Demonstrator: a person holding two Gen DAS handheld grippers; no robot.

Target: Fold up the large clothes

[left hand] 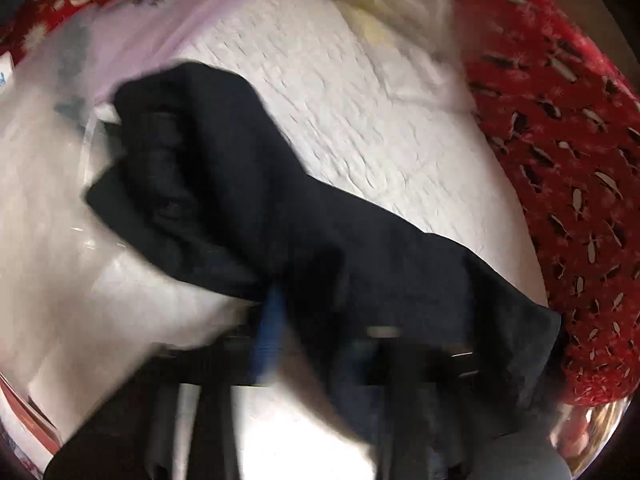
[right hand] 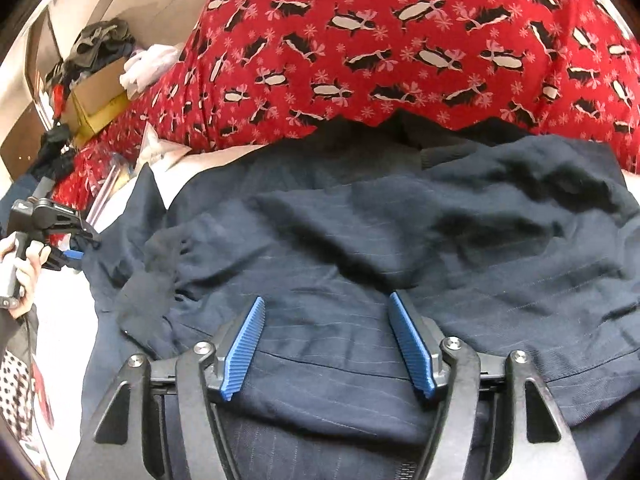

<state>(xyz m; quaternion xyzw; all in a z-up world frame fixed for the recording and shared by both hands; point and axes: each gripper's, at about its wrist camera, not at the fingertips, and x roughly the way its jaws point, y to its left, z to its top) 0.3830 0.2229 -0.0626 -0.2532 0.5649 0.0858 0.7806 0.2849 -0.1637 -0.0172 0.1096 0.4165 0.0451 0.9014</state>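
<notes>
A large dark navy pinstriped garment [right hand: 360, 240] lies rumpled on the white bed cover. My right gripper [right hand: 326, 320] hovers low over its near part, blue pads [right hand: 244, 348] wide apart, nothing between them. My left gripper [right hand: 76, 254] shows at the far left of the right wrist view, in a hand, shut on the garment's left edge. In the blurred left wrist view the dark cloth [left hand: 248, 208] drapes from my left gripper [left hand: 276, 320] across the white cover [left hand: 360, 112]; one blue pad [left hand: 270, 320] shows against the cloth.
A red blanket with penguins [right hand: 400, 40] lies bunched beyond the garment and along the right in the left wrist view [left hand: 560, 160]. A cardboard box with clothes [right hand: 96, 76] stands at the far left. A pale lilac cloth [left hand: 160, 20] and clear plastic [left hand: 40, 140] lie on the left.
</notes>
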